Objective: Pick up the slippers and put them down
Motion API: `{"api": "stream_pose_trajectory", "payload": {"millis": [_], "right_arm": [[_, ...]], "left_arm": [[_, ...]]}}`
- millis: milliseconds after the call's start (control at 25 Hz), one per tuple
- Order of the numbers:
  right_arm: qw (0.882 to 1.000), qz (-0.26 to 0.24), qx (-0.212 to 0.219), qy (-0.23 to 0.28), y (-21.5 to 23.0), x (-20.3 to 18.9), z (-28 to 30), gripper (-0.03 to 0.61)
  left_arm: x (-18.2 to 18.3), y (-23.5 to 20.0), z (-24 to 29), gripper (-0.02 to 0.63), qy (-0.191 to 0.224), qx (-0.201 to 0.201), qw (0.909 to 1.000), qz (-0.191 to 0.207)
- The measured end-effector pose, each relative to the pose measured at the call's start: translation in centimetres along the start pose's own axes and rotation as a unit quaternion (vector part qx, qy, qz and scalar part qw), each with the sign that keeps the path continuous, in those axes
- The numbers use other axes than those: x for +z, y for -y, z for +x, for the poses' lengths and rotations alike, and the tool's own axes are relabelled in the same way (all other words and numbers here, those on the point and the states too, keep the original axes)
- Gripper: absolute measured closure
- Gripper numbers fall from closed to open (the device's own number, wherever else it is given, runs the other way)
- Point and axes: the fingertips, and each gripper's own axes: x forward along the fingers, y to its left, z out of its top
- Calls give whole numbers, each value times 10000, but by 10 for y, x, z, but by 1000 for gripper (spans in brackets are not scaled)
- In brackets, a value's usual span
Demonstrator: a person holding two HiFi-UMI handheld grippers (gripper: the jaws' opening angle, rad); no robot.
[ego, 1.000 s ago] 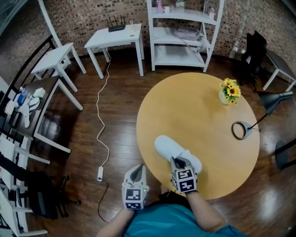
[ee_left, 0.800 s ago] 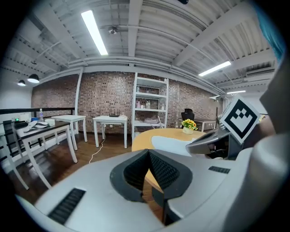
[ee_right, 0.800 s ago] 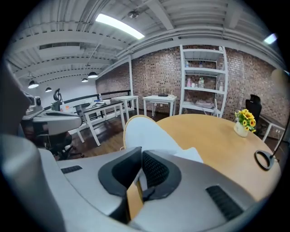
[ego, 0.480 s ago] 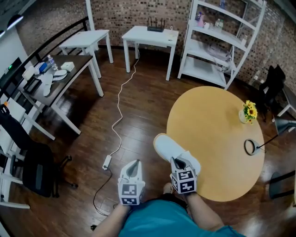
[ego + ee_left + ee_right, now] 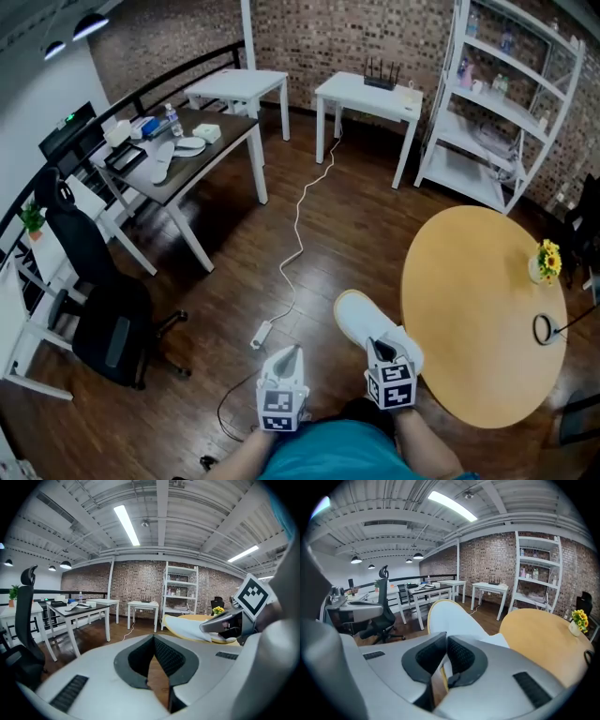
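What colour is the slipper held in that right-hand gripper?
White, with a thin yellowish edge along its sole. The slipper shows best in the head view.

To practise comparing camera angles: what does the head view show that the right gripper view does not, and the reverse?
Only the head view: the marker cube on the right gripper and the person's teal top. Only the right gripper view: the ceiling lights and the jaws shut on the edge of the white slipper. Both: that slipper, the round table, the yellow flowers.
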Motion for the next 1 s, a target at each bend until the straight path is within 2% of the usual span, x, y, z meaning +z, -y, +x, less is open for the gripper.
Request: {"api": "stream_pose_trajectory", "payload": {"millis": [200, 440, 640, 880, 1000], "right_arm": [[9991, -309, 292, -79, -21, 1, 7, 554], [9981, -281, 535, -85, -19, 6, 23, 554], [9969, -188, 745, -158, -7, 4, 34, 554], [9974, -100, 641, -313, 30, -8, 81, 554], [9972, -62, 577, -474, 35, -22, 97, 554]], "left_arm": [[-25, -18, -7, 610, -85, 323, 9989, -336], [-20, -19, -4, 609, -88, 469, 9985, -281], [-30, -15, 8, 609, -395, 610, 9969, -299], [-32, -26, 59, 609, -462, 639, 9965, -263], [-50, -32, 78, 609, -615, 573, 9959, -328]]}}
